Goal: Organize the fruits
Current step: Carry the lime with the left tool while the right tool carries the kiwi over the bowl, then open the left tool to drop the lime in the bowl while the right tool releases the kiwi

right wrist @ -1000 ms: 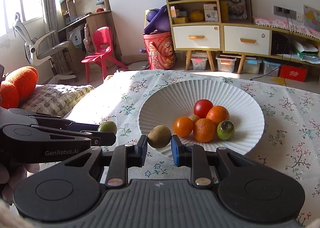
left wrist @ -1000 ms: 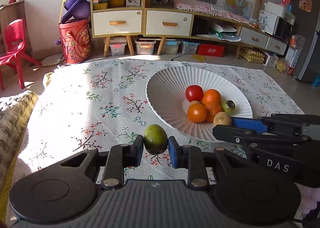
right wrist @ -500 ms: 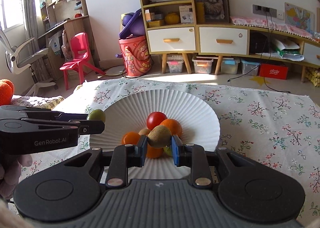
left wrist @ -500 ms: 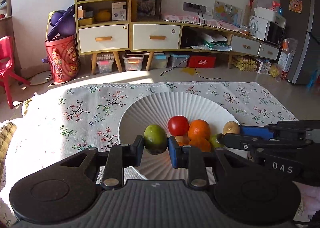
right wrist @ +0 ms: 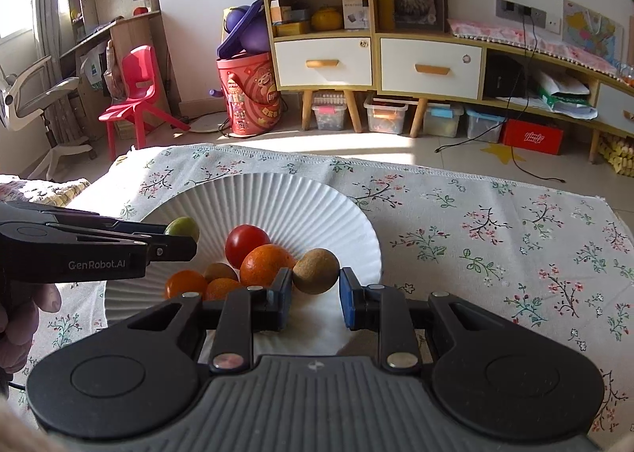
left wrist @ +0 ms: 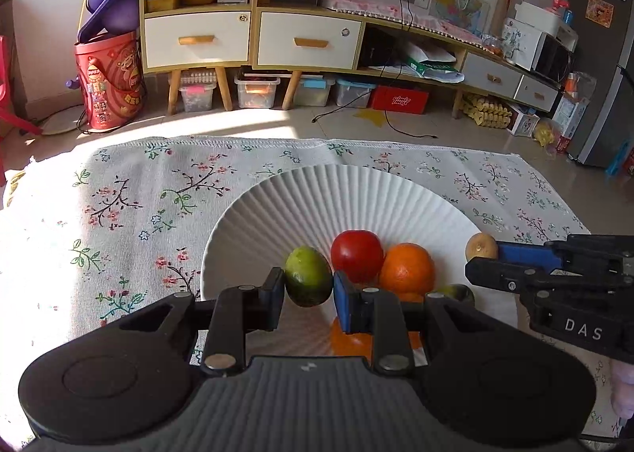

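My left gripper [left wrist: 309, 291] is shut on a green fruit [left wrist: 308, 281], held above the white ribbed plate [left wrist: 356, 194]. My right gripper [right wrist: 316, 295] is shut on a brown kiwi [right wrist: 316, 270] over the plate's right side [right wrist: 277, 198]. In the plate lie a red tomato [left wrist: 356, 256], an orange [left wrist: 407, 267], smaller oranges [right wrist: 184, 283] and a second kiwi [right wrist: 220, 271]. From the left wrist view the right gripper [left wrist: 481, 254] comes in at the right with its kiwi [left wrist: 480, 246]. In the right wrist view the left gripper [right wrist: 180, 236] enters from the left with the green fruit [right wrist: 182, 228].
The plate rests on a floral tablecloth [left wrist: 138, 214] whose far edge [right wrist: 396, 168] drops to the floor. Beyond it stand a wooden cabinet with drawers [left wrist: 253, 36], a red bucket [left wrist: 109, 79] and a red chair [right wrist: 136, 91]. A hand [right wrist: 23, 317] holds the left gripper.
Both grippers moved forward over the plate with their fruits, and the plate now sits closer and larger in each view. Their grips did not change.
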`<action>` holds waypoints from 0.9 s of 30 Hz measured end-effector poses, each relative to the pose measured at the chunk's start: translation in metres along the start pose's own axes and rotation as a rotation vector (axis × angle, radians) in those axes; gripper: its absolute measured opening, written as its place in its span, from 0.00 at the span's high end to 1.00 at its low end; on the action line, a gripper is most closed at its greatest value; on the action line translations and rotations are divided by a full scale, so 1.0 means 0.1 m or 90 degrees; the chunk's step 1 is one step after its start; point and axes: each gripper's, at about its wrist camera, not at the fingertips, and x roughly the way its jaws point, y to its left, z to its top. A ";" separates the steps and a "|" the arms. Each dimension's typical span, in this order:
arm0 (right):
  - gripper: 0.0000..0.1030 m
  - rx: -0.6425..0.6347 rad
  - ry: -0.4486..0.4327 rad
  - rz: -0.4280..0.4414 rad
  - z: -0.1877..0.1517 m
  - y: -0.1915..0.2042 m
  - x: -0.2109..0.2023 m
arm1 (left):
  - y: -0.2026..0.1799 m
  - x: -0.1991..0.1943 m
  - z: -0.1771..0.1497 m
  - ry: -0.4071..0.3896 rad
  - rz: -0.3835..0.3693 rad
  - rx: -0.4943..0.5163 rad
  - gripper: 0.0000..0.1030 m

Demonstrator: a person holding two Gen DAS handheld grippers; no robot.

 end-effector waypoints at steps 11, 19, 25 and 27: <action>0.77 -0.020 0.021 0.004 0.02 0.00 0.06 | -0.01 0.02 -0.01 0.011 -0.002 0.004 0.89; 0.64 0.002 -0.002 0.009 0.05 -0.06 -0.01 | -0.02 -0.08 0.02 -0.019 -0.003 0.005 0.66; 0.49 0.010 -0.019 0.006 0.05 -0.08 -0.11 | -0.08 -0.25 -0.02 -0.045 0.011 0.005 0.48; 0.48 0.009 -0.023 0.002 0.03 -0.09 -0.14 | -0.10 -0.31 -0.05 -0.051 0.029 0.003 0.38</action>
